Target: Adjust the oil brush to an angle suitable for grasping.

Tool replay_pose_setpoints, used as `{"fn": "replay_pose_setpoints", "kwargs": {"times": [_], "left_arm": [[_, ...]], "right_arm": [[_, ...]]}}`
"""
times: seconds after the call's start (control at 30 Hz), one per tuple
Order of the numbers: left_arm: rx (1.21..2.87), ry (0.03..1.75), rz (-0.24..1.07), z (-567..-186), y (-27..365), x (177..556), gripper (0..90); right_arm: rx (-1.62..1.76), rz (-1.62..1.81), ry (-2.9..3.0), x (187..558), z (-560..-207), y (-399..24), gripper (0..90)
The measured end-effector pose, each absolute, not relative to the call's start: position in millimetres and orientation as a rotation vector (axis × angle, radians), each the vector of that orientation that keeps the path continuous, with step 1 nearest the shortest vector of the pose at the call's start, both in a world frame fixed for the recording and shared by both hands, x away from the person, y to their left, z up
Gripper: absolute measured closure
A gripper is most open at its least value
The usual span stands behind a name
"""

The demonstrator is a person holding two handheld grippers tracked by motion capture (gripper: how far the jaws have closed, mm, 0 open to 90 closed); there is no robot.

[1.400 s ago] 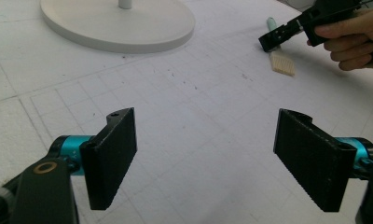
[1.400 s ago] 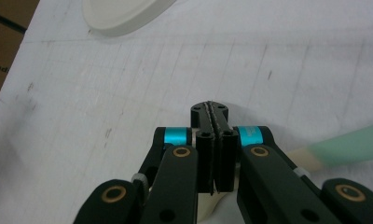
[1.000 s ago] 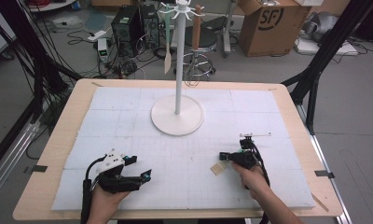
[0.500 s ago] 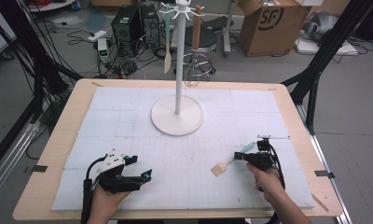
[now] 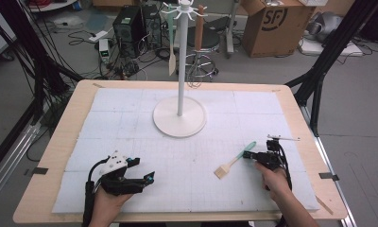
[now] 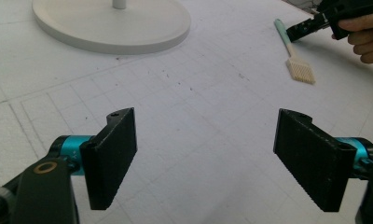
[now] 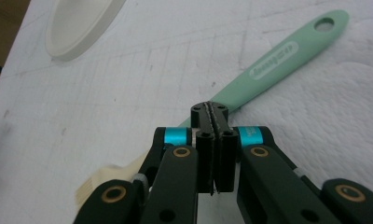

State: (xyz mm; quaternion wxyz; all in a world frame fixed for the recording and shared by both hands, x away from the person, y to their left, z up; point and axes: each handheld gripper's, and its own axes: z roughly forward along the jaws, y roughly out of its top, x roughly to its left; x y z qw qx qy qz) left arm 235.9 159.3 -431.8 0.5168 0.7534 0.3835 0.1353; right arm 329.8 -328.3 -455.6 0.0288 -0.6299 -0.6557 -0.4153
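**Brush at the right gripper's closed tips**

The green-handled pastry brush lies on the white surface, near right. The right gripper, jaws pressed together, sits over its handle, seemingly not pinching it. The left gripper rests open, near left.

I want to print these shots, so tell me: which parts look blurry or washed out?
Right gripper view: the pale bristle head of the mint-green plastic brush is smeared out of focus at the lower left, while its handle is sharper. Left gripper view: evenly lit; the round white stand base looks bright. High view: soft, slightly grainy overall.
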Motion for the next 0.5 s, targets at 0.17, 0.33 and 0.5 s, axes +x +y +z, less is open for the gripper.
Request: {"fn": "replay_pose_setpoints", "kwargs": {"times": [0.17, 0.33, 0.5], "left_arm": [[1.810, 0.917, 0.322, -432, 158, 236, 21.9], [1.802, 0.925, 0.327, -431, 160, 235, 21.9], [1.802, 0.921, 0.326, -431, 161, 234, 21.9]], "right_arm": [[-1.923, -1.297, -2.023, 339, -457, -314, 89.7], [-1.866, -1.282, -2.030, 345, -457, -293, 89.7], [-1.824, -1.275, -2.069, 350, -457, -273, 89.7]]}}
